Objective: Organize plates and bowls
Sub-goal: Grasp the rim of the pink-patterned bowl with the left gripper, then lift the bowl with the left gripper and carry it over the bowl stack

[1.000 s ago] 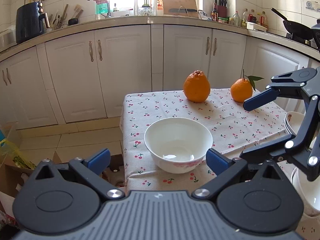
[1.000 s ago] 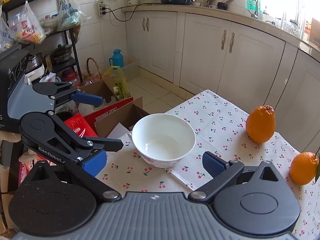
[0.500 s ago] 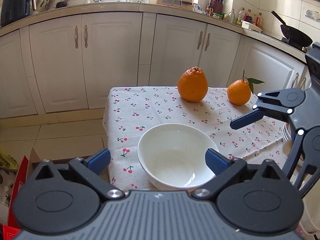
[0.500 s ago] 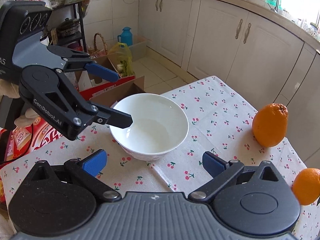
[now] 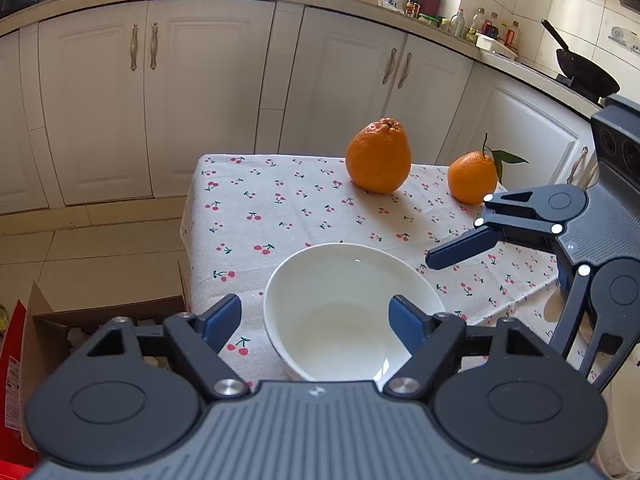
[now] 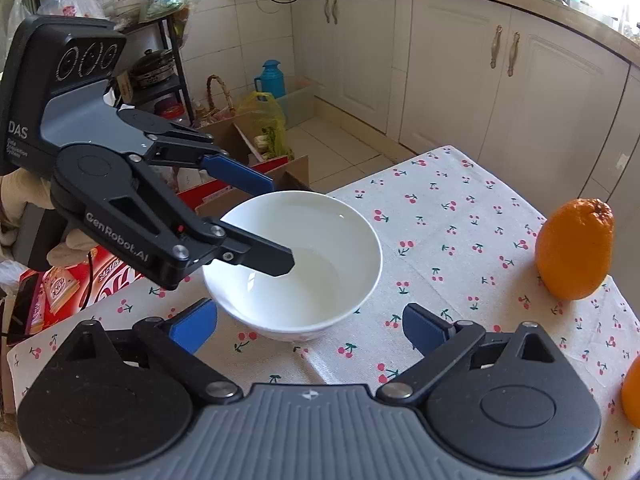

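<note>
A white bowl [image 5: 352, 312] sits near one corner of a worktop [image 5: 280, 216] covered with a cherry-print cloth. The left tongs [image 5: 316, 322] are spread wide at the bowl's near rim: in the left wrist view 1 blue pad sits outside the left wall and the other over the inside of the bowl on the right. The right wrist view shows the same left tongs [image 6: 270, 224] from the side, 1 finger reaching over the far rim and the other dipped into the bowl [image 6: 296, 268], the rim between them; whether either pad touches the porcelain cannot be told.

The right tongs [image 6: 308, 328] are also spread wide and hold nothing, hovering just short of the bowl on its near side. In the left wrist view, 1 of their blue fingers [image 5: 460, 250] points toward the bowl from the right, apart from it.

2 oranges stand farther back on the cloth: a large bumpy orange [image 5: 378, 156] and a smaller orange with a leaf [image 5: 472, 178], well apart from the bowl.
</note>
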{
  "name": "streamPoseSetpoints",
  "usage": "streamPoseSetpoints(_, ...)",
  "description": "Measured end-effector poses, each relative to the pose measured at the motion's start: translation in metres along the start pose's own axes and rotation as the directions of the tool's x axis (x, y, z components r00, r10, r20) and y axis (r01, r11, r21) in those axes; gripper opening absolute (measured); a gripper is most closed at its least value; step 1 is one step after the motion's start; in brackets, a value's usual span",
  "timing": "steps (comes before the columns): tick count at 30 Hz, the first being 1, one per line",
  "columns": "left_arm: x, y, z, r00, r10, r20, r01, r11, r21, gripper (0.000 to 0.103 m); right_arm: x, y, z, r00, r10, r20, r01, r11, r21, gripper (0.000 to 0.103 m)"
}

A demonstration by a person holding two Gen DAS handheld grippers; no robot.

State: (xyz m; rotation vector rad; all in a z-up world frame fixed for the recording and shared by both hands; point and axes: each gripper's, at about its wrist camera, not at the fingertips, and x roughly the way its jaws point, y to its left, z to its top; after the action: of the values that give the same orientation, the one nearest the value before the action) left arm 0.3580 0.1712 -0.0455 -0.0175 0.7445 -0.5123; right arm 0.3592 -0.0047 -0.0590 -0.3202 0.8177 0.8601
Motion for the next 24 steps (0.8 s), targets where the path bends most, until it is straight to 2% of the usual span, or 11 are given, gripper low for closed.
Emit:
streamPoseSetpoints(4, 0.004, 0.002, 0.002, 1.000, -0.013, -0.013, 0.013, 1.000, -0.007, 0.069, 0.005, 0.002, -0.001, 1.000, 0.015, -0.020, -0.015, 1.000, -0.011, 0.090)
streamPoseSetpoints(6, 0.007, 0.001, 0.003, 1.000, -0.008, -0.020, 0.008, 1.000, -0.001, 0.068, 0.007, 0.003, -0.001, 0.999, 0.023, -0.024, -0.023, 1.000, -0.011, 0.087)
streamPoseSetpoints(8, 0.008, 0.002, 0.004, 1.000, -0.008, -0.023, 0.008, 1.000, -0.002, 0.059, 0.008, 0.003, -0.001, 1.000, 0.024, -0.019, -0.024, 1.000, -0.014, 0.086)
streamPoseSetpoints(15, 0.013, 0.001, 0.007, 0.999, -0.008, -0.044, 0.009, 1.000, 0.017, 0.057, 0.009, 0.006, -0.001, 1.000, 0.028, -0.013, -0.028, 0.999, -0.027, 0.081)
streamPoseSetpoints(24, 0.018, 0.002, 0.010, 0.998, -0.016, -0.068, 0.017, 1.000, 0.016, 0.053, 0.009, 0.007, 0.000, 1.000, 0.019, -0.011, -0.020, 0.999, -0.031, 0.081)
